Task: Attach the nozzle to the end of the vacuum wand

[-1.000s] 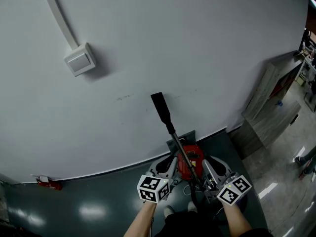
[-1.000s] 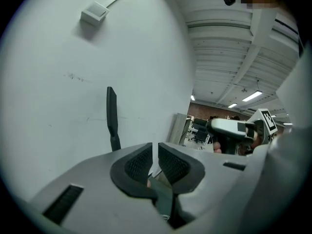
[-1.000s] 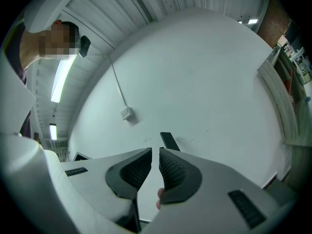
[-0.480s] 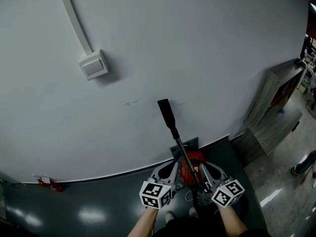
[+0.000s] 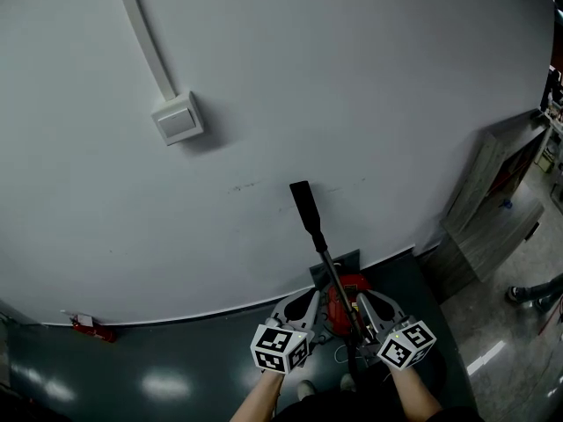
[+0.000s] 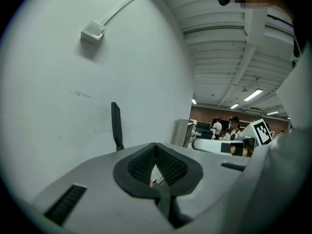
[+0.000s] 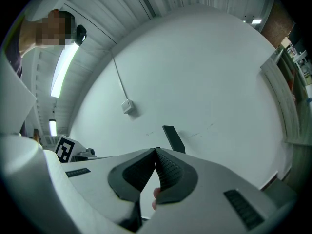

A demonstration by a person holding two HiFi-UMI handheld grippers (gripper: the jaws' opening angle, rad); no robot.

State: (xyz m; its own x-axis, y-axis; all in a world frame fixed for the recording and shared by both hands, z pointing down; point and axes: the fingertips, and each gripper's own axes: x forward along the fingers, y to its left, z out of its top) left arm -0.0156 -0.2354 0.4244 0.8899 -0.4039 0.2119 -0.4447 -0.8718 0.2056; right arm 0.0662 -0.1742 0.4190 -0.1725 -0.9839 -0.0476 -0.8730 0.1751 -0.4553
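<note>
FACING THE WALL: We stand before a plain white wall [image 5: 369, 77], hands low over a dark, glossy floor [image 5: 176, 372] that throws back the ceiling lights. At the floor's far edge, where it meets the wall, sits a red vacuum body [image 5: 334, 309]. The vacuum wand [image 5: 327, 266] rises from it at a tilt. The flat black nozzle [image 5: 304, 202] sits on the wand's upper end, seen against the wall.

We hold the left tongs [image 5: 308, 295] and the right tongs [image 5: 362, 297] on either side of the wand's lower part, just above the vacuum body. Each pair is closed, its ribbed pads meeting at the tips with nothing gripped between them.

A white cable conduit [image 5: 145, 42] runs down the wall to a switch box [image 5: 177, 119]. A grey wood-grain cabinet [image 5: 484, 200] stands at the floor's right edge, with a person's leg [image 5: 526, 294] just past it. A small red item [image 5: 84, 326] lies at the far edge to the left. The left gripper view takes in a ribbed ceiling [image 6: 229, 48], strip lights [image 6: 252, 95] and people [image 6: 234, 126] far across the room.
</note>
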